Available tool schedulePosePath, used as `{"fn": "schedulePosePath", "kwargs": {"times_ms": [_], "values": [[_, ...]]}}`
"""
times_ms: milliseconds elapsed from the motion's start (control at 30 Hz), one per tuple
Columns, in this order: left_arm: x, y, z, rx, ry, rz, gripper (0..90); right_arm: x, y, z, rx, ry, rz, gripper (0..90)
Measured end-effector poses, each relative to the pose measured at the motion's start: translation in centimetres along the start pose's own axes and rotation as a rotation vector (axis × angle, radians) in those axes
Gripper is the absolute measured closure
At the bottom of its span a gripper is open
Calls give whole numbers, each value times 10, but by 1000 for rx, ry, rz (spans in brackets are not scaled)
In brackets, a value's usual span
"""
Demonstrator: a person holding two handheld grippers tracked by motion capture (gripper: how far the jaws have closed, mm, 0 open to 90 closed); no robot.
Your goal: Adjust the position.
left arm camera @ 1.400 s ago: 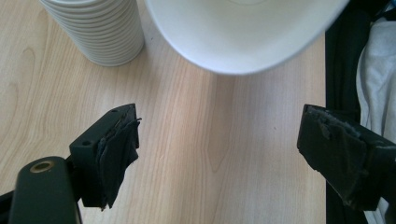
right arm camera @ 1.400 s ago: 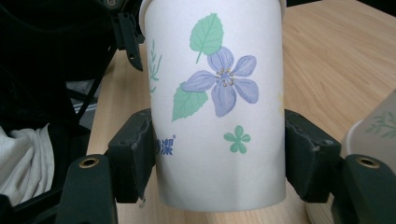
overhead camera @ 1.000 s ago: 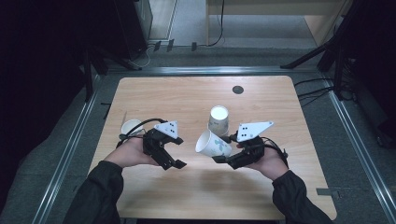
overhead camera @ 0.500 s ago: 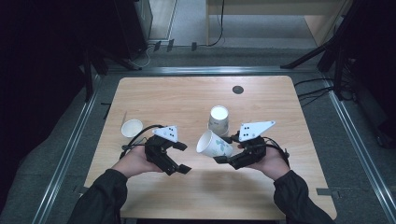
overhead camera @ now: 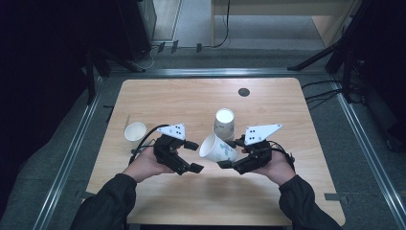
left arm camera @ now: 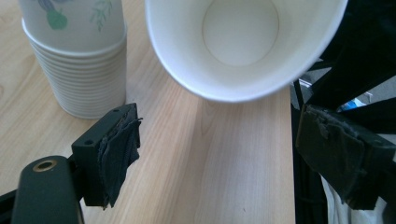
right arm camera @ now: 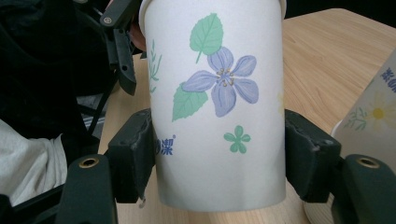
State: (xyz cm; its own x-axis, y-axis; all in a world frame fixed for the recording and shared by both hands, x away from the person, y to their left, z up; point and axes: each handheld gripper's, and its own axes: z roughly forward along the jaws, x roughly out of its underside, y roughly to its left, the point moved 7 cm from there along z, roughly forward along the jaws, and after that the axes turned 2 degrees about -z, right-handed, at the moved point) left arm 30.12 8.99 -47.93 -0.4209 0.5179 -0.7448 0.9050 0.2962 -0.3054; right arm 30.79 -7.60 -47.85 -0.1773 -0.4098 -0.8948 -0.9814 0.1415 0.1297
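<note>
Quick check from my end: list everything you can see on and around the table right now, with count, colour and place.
held paper cup: one, white with flower print, lying sideways off the table between the right jaws, mouth toward the left gripper
cup stack: one, white, upside down, mid-table behind the held cup
single cup: one, white, upright, left part of table
round disc: one, dark, far part of table
table: one, light wood
left gripper: one, black, jaws open, nothing between them
right gripper: one, black, jaws shut on the held paper cup
</note>
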Motion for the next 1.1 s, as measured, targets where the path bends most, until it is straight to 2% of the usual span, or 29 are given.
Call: {"fn": "schedulePosePath", "kwargs": {"times_ms": [100,300,433,700,767,1100], "values": [[-5,1,0,4,-16,12,143,0,1,2,3,0,-7,335],[-15,2,-1,50,-66,-2,150,-1,3,9,-16,0,-5,334],[-17,-1,0,67,-75,8,150,-2,4,12,-14,-9,-9,335],[-20,-3,1,72,-93,12,154,-2,7,21,-39,-10,-1,335],[-21,-3,0,68,-106,10,200,-3,8,22,-46,-12,5,335],[-21,-3,0,68,-106,-3,221,-2,8,23,-51,-14,15,336]]}}
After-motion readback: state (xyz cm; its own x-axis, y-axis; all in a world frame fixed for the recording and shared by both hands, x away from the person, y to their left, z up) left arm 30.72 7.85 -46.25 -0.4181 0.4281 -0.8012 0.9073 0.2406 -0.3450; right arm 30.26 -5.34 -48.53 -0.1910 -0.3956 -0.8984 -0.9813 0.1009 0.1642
